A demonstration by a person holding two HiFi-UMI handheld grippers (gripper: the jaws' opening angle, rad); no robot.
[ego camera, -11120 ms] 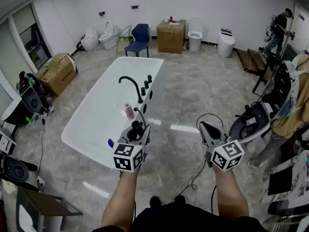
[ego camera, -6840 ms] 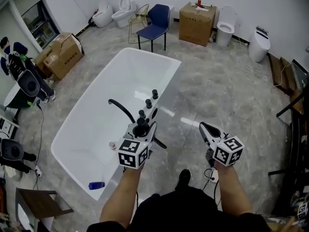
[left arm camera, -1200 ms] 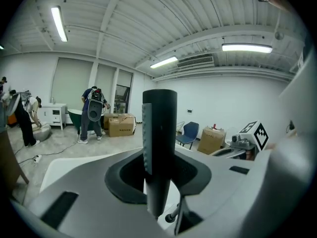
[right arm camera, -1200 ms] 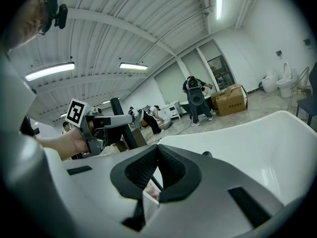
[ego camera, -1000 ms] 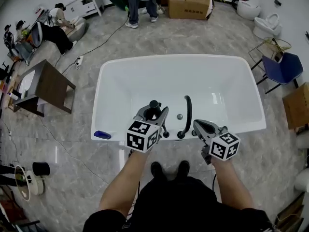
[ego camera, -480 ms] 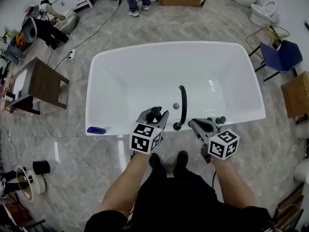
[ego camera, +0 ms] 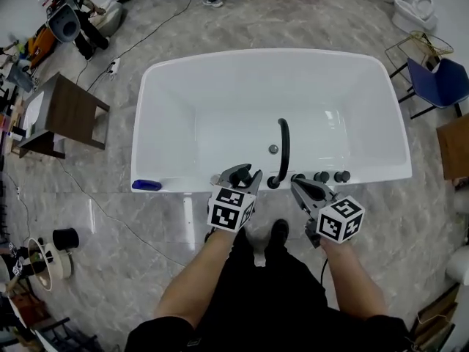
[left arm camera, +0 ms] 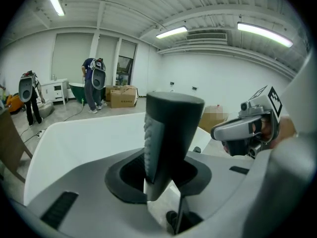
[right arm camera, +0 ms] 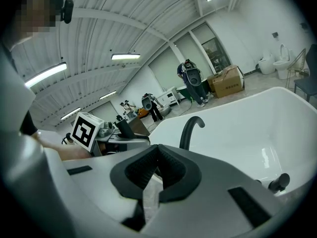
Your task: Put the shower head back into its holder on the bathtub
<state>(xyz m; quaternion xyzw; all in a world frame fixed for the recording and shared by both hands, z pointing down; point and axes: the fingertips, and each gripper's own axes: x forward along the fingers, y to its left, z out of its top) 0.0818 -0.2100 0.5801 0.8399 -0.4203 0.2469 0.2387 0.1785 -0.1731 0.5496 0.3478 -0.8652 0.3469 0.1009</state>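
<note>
1. Left gripper (ego camera: 239,176): jaws clamped on the black shower head (left arm camera: 171,133). In the left gripper view the head stands near upright between the pads, long axis running up out of the jaws with a slight lean.

2. Right gripper (ego camera: 299,186): jaws together, nothing between them.

3. Position: the shower head is held over the near rim of the tub (ego camera: 176,184), just left of the base of the black spout (ego camera: 283,145). The knobs (ego camera: 331,176) sit further right along the same rim, in front of the right gripper.

4. Holder: no view shows it clearly. Judged to lie on the near rim beneath or just beside the left gripper, which covers that stretch.

5. Governing relation: the seat lies below the held shower head, so the lower end must point down into it. The left hand is nearer and carries the part; the right hand stands beside the spout and is free to steady.
</note>
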